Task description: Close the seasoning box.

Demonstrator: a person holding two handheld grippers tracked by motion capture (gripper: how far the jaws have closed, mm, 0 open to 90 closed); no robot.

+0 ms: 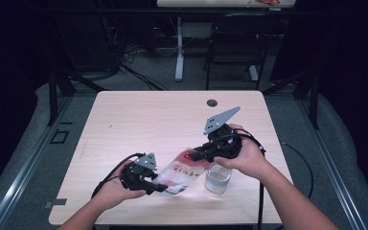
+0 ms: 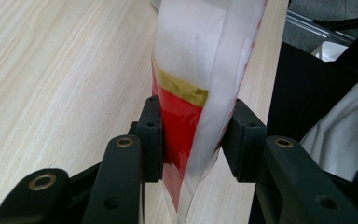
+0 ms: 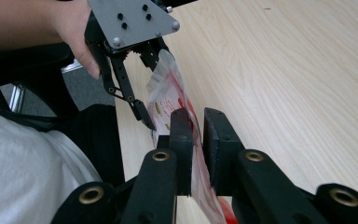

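Observation:
A clear plastic pouch (image 1: pixel 182 170) printed in red and white, with a gold band, hangs slanted between my two grippers just above the table. My left gripper (image 1: pixel 160 188) is shut on its lower end; the pads press both sides of the red part (image 2: pixel 182 126). My right gripper (image 1: pixel 194 154) is shut on the upper end, with the film (image 3: pixel 168 93) running between its narrow jaws. A clear glass (image 1: pixel 218 178) with a pale filling stands on the table directly under my right hand, beside the pouch.
The pale wooden table (image 1: pixel 148 115) stretches bare toward the back, with a cable hole (image 1: pixel 212 102) near its far edge. Both grippers work close to the front edge. A black chair (image 1: pixel 237 43) and another desk's leg stand beyond the table.

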